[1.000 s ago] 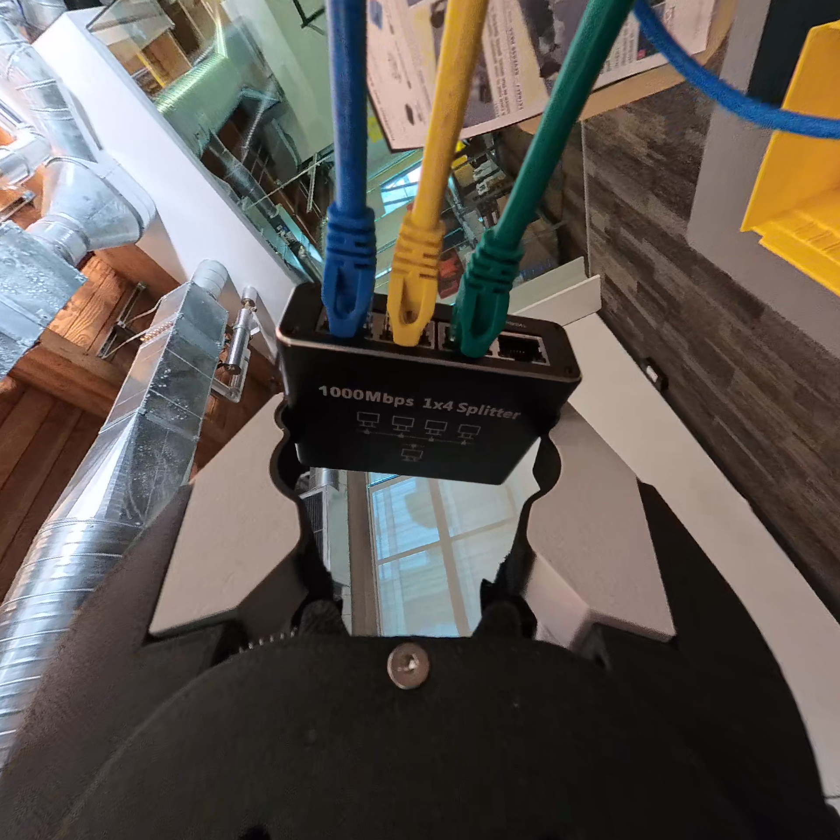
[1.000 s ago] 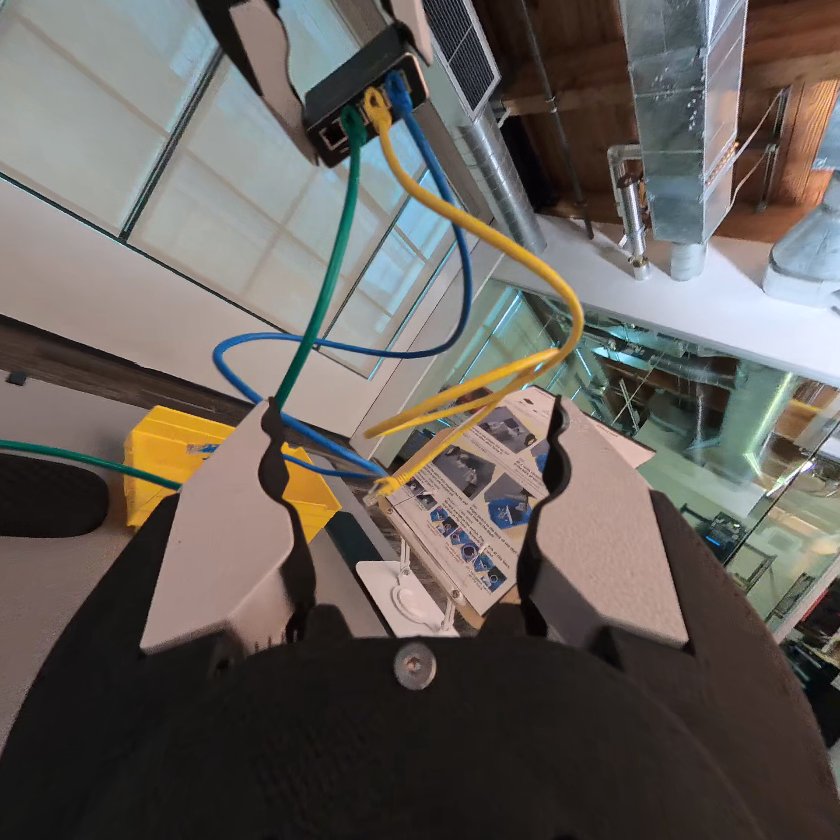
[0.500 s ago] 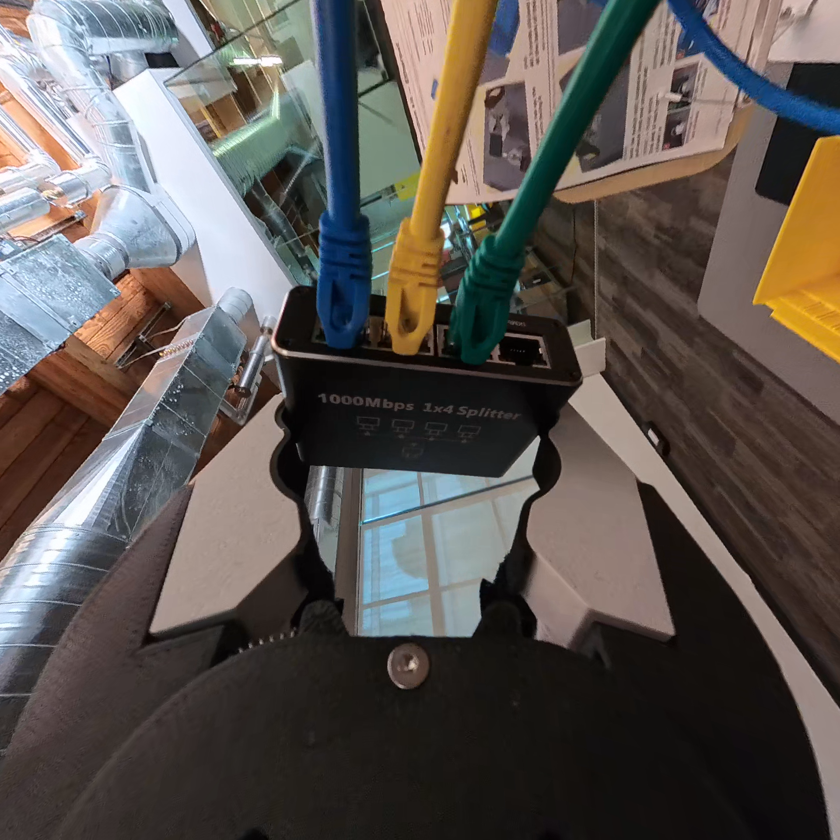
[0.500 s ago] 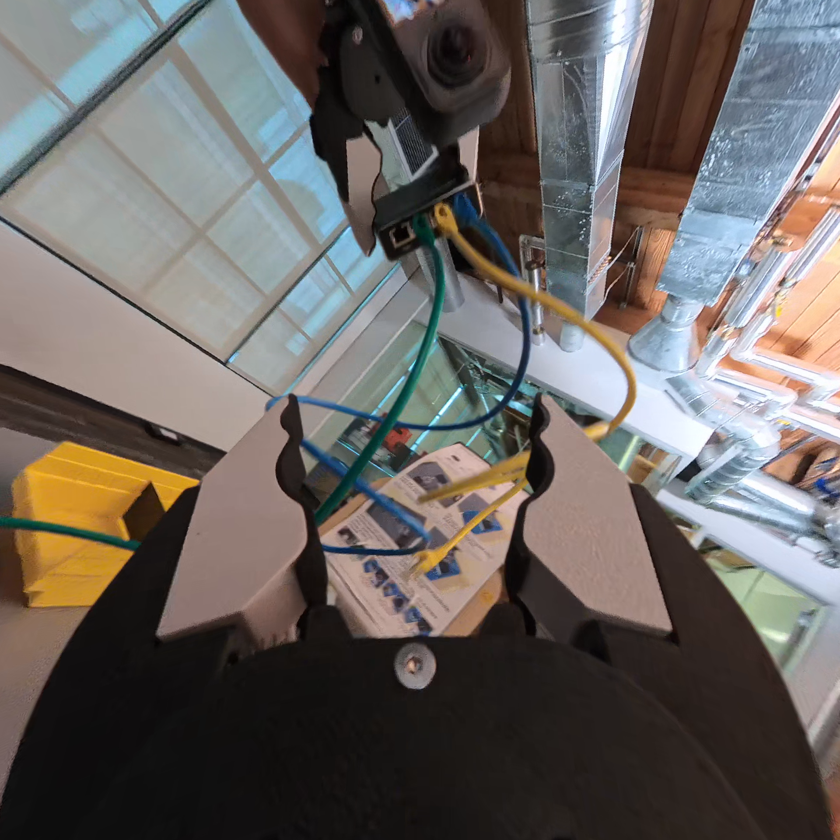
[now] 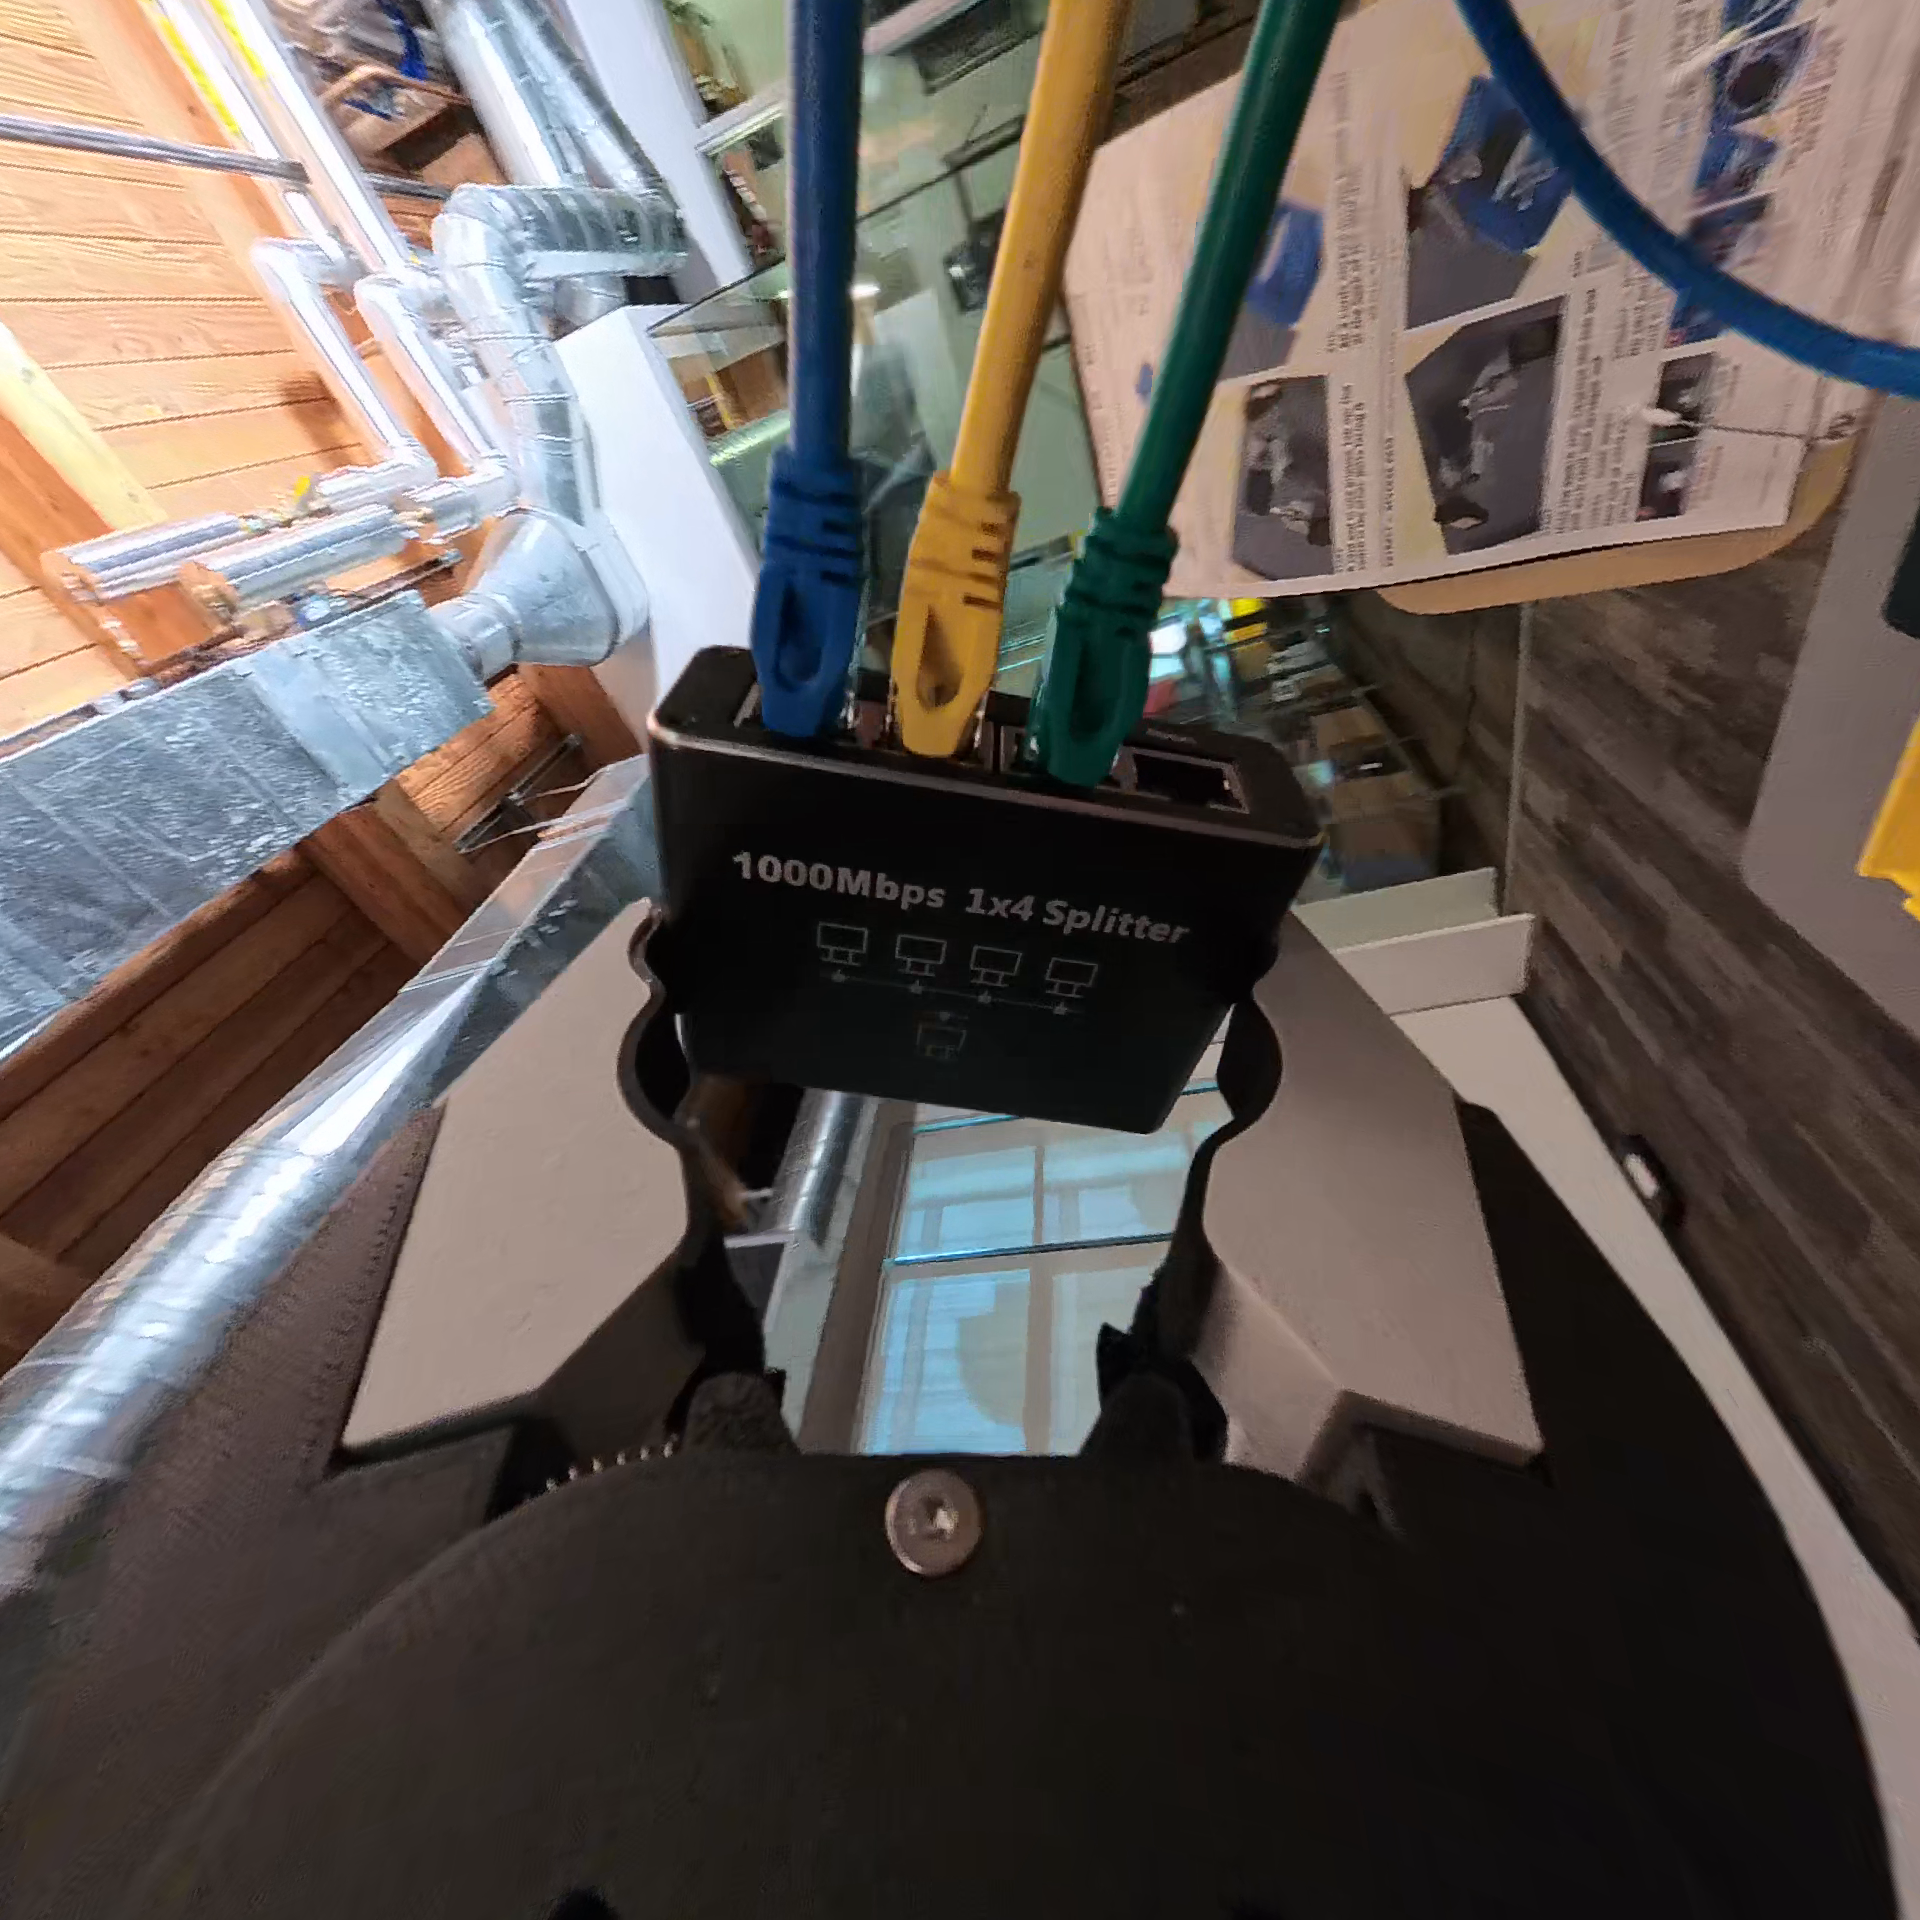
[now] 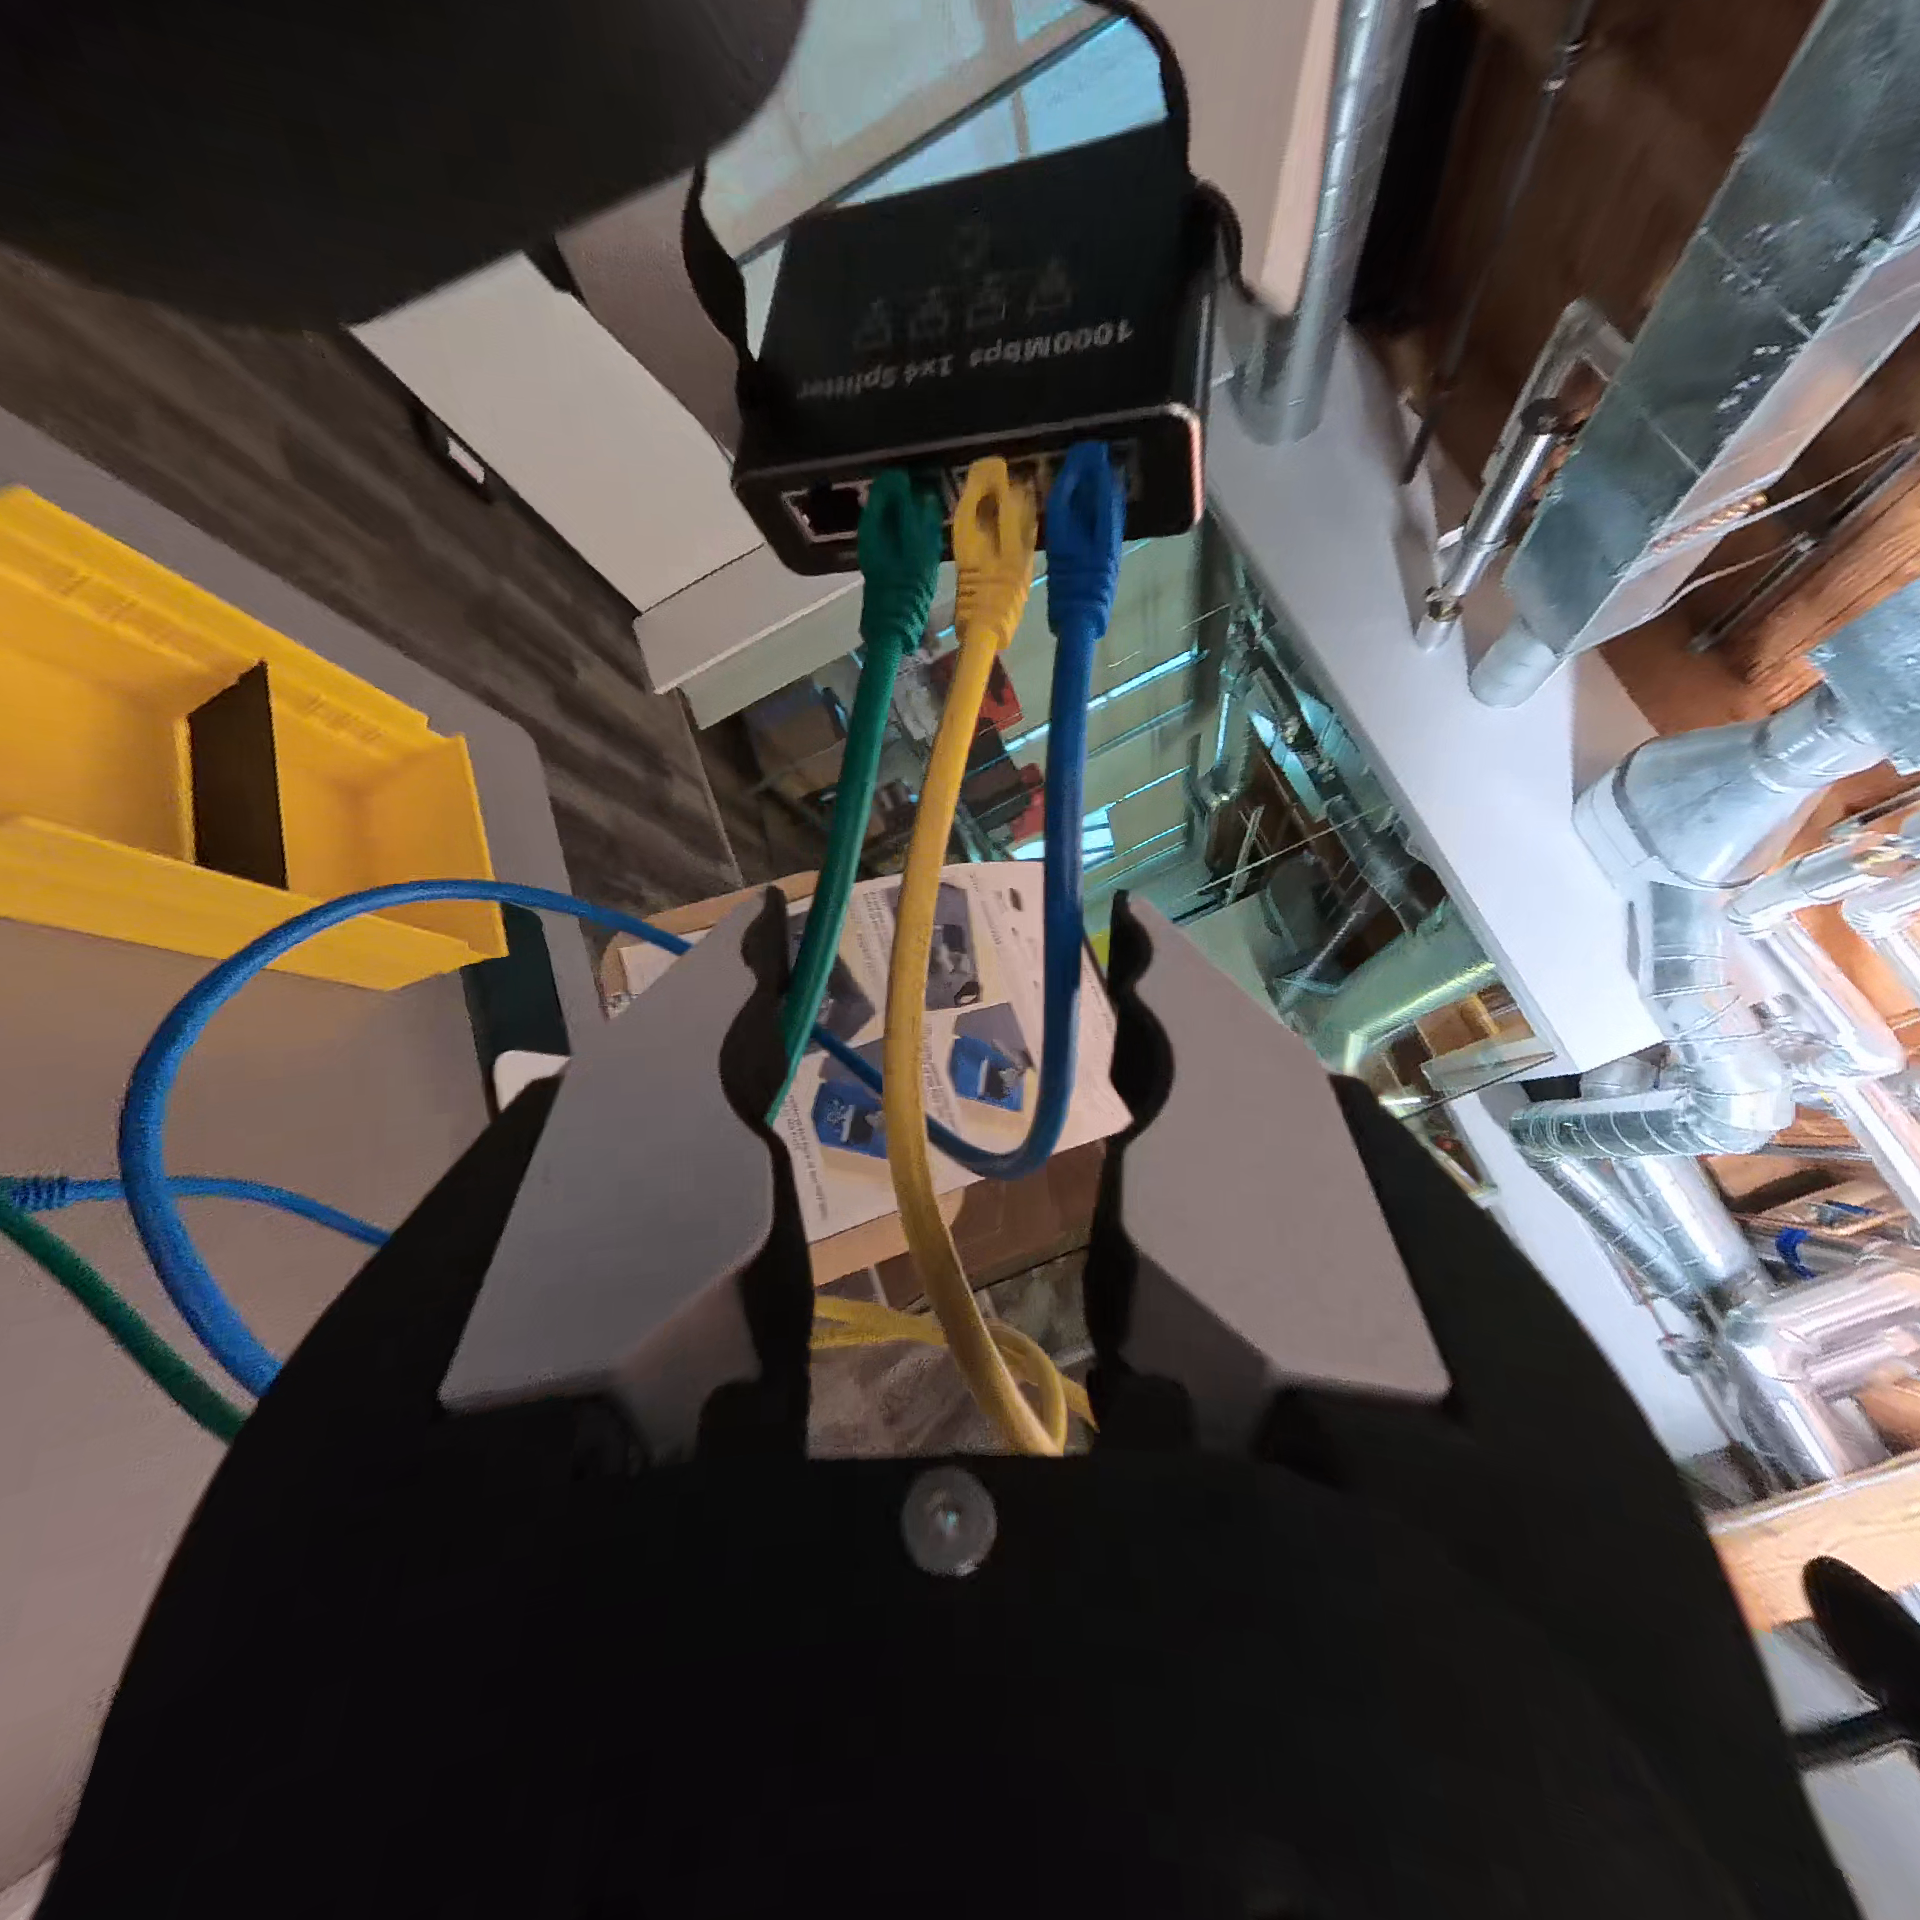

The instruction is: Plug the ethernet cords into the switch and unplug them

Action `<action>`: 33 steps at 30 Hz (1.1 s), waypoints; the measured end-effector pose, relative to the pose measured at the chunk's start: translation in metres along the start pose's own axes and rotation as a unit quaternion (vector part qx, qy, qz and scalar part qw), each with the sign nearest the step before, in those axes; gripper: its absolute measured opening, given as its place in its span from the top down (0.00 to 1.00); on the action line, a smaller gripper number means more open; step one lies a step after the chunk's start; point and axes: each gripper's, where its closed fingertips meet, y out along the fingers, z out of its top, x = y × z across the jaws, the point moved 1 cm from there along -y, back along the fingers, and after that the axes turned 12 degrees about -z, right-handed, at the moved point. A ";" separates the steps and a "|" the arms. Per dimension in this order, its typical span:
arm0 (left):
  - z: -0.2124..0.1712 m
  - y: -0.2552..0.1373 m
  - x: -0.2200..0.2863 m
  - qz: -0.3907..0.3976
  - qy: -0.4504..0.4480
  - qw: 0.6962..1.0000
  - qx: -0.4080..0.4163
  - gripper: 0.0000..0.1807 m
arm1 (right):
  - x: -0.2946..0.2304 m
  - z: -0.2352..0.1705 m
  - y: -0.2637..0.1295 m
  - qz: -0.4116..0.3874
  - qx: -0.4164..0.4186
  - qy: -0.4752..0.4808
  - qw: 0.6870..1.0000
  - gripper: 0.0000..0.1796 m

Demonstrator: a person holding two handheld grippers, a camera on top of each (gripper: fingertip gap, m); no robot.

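My left gripper [image 5: 951, 966] is shut on a black switch [image 5: 966, 935] and holds it up in the air. A blue cord [image 5: 805, 613], a yellow cord [image 5: 951, 623] and a green cord [image 5: 1101, 644] are plugged into it; the rightmost port [image 5: 1190, 784] is empty. In the right wrist view the switch [image 6: 977, 364] faces me with the green [image 6: 899, 561], yellow [image 6: 992, 561] and blue [image 6: 1081, 551] plugs in it. My right gripper [image 6: 940, 956] is open, just below the switch, with the three cords running between its fingers.
A yellow bin [image 6: 208, 769] sits on the grey table [image 6: 343, 1091] at the left. A printed sheet on a board [image 6: 956, 1039] lies behind the cords. Loose blue cord [image 6: 177, 1101] and green cord [image 6: 94, 1320] loop over the table. Metal ducts [image 6: 1714, 364] fill the right side. One gripper's finger ends stand about 11 cm off the other's.
My right gripper has swung round and come much closer to the switch, so the cords now pass between its fingers. My left gripper has tilted while still holding the switch.
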 end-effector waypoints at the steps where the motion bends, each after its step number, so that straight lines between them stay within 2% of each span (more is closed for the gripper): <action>1: -0.001 -0.003 -0.004 0.017 0.002 1.000 -0.004 0.42 | 0.001 0.001 0.002 -0.007 0.000 -0.010 1.000 0.67; 4: -0.002 -0.008 -0.011 0.043 0.002 0.999 -0.011 0.42 | 0.003 0.003 0.008 -0.016 -0.008 -0.047 0.999 0.76; 7: -0.006 -0.010 -0.020 0.071 0.005 0.997 -0.020 0.42 | 0.014 0.006 0.014 -0.031 -0.001 -0.060 0.998 0.95; 12: -0.018 -0.010 -0.052 0.095 -0.028 0.995 -0.016 0.42 | 0.058 0.012 0.041 -0.065 0.006 -0.092 0.994 0.98; 18: -0.047 0.011 -0.112 0.115 -0.076 0.990 -0.031 0.42 | 0.119 0.032 0.081 -0.082 -0.011 -0.129 0.988 0.98; 22: -0.042 0.037 -0.108 0.096 -0.106 0.990 -0.005 0.42 | 0.122 0.018 0.091 -0.081 -0.043 -0.170 0.981 0.99; 28: -0.020 0.071 -0.088 0.083 -0.152 0.983 0.063 0.42 | 0.116 -0.014 0.099 -0.067 -0.068 -0.171 0.981 0.99; 33: 0.006 0.093 -0.081 0.100 -0.167 0.974 0.120 0.42 | 0.119 -0.047 0.105 -0.070 -0.091 -0.189 0.975 0.99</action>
